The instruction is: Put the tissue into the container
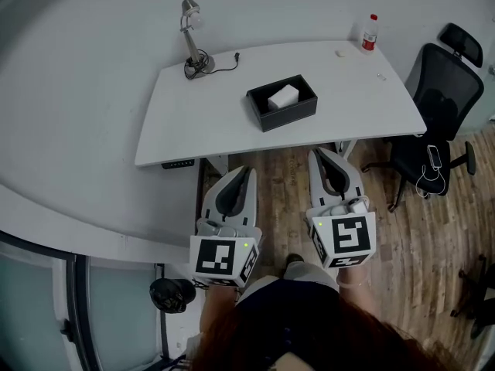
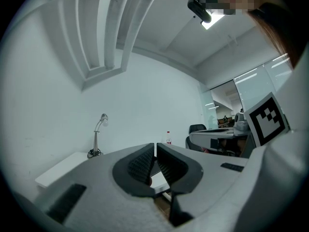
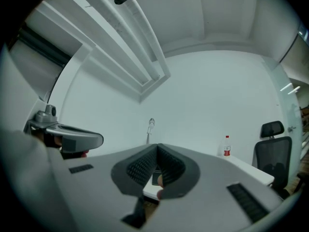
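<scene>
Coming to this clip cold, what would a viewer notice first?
The black container sits in the middle of the white desk with a white tissue lying inside it. Nearer the camera, the left gripper and right gripper, both shut and empty, hang side by side short of the desk's near edge.

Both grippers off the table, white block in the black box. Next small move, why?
Probably just hold both back. The white tissue already lies inside the black container on the table, and the left gripper and right gripper are shut, empty, short of the table's edge. The small white thing by the bottle is too small to identify.
</scene>
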Action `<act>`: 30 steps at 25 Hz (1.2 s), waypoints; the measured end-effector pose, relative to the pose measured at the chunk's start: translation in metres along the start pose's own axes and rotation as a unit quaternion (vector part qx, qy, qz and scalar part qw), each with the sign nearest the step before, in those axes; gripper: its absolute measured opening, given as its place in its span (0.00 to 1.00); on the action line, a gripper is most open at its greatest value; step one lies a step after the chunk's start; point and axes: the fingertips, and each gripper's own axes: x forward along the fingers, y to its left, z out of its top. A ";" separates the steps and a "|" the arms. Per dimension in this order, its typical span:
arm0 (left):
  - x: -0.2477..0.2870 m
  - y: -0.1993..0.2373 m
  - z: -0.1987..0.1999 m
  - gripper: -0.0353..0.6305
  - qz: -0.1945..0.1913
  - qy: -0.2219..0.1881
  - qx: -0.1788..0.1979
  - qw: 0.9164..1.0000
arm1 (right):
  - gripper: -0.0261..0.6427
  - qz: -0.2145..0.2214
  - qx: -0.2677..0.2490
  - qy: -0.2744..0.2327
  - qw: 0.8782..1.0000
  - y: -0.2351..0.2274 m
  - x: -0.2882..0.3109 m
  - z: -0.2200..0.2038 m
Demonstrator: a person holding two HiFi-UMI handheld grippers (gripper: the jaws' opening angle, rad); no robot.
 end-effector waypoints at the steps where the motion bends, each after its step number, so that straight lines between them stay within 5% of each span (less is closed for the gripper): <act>1: -0.004 0.002 -0.002 0.11 -0.001 0.003 -0.002 1.000 | 0.07 -0.001 -0.006 -0.001 1.000 0.004 -0.002 0.001; 20: -0.072 0.011 0.006 0.11 -0.004 -0.007 -0.023 1.000 | 0.07 -0.004 -0.056 0.025 0.998 0.063 -0.058 0.013; 30: -0.077 -0.004 0.000 0.11 -0.018 -0.002 -0.027 0.999 | 0.07 -0.013 -0.029 0.026 0.999 0.060 -0.080 0.010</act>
